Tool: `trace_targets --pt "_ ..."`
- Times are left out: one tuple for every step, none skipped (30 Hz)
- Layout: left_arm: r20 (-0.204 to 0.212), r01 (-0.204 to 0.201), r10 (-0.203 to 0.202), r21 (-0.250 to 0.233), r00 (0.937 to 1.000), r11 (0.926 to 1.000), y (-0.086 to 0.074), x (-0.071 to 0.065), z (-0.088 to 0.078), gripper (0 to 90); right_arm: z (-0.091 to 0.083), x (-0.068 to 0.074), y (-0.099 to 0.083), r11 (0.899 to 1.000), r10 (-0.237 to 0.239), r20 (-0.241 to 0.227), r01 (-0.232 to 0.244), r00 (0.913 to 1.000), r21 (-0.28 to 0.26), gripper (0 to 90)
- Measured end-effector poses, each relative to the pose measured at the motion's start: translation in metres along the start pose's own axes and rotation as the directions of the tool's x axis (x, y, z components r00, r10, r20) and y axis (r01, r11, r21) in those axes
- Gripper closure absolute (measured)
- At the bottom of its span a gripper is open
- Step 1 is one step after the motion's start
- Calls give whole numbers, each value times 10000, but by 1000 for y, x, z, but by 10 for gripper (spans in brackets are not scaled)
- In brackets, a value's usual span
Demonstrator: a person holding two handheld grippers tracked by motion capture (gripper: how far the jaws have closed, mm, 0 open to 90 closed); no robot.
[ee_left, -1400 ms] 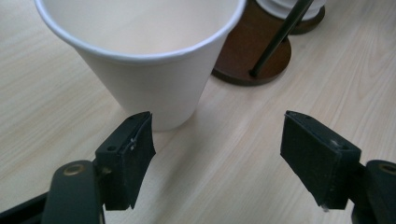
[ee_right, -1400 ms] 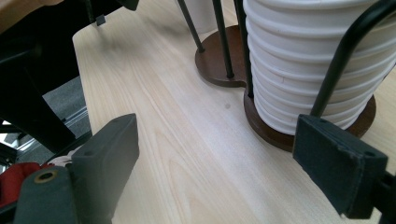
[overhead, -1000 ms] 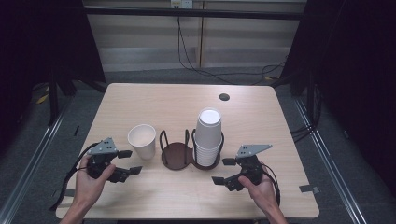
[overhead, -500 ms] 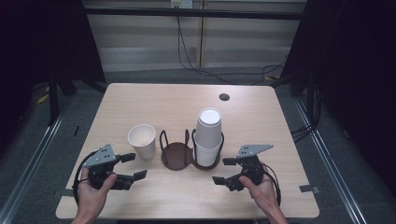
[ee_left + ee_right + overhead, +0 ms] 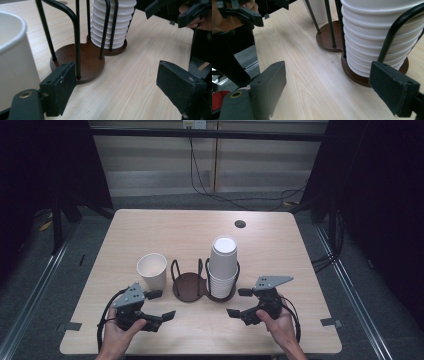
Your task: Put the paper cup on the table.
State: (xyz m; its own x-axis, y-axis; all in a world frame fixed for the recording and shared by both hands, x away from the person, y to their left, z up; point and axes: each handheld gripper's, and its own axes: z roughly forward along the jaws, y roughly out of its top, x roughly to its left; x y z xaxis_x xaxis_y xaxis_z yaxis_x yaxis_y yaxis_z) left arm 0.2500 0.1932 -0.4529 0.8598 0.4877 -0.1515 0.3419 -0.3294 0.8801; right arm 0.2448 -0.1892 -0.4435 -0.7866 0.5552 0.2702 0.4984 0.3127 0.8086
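From the high view, the left gripper (image 5: 159,305) sits low on the table (image 5: 280,245), held by the person's left hand (image 5: 120,332). Its jaws have just been opening, and they stand wide apart with nothing between them. The single paper cup (image 5: 152,270) stands upright just past this claw, a little to its far side, not touching it. The right gripper (image 5: 239,302) is held by the right hand (image 5: 280,322). Its jaws are wide too, and they are empty. Just in front of it is the stack of cups (image 5: 223,266), sitting in one ring of the brown cup holder (image 5: 189,286). The other ring of the holder is bare and lies between the two claws.

In the left gripper view, the left gripper (image 5: 117,82) has only table wood between its black jaws. The single paper cup (image 5: 13,60) is very close, on the claw's left side. The cup holder (image 5: 85,57) is straight ahead, and the stack of cups (image 5: 111,22) stands behind it.

In the right gripper view, the right gripper (image 5: 328,83) is open wide over bare wood. The stack of cups (image 5: 374,37) is near, ahead and to the claw's right. The cup holder (image 5: 328,37) is ahead.
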Motion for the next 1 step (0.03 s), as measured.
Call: trace_targets --pt "104 18 -18 72 9999 10000 -1 -1 2 161 1 0 -1 10000 -13 17 13 10000 16 145"
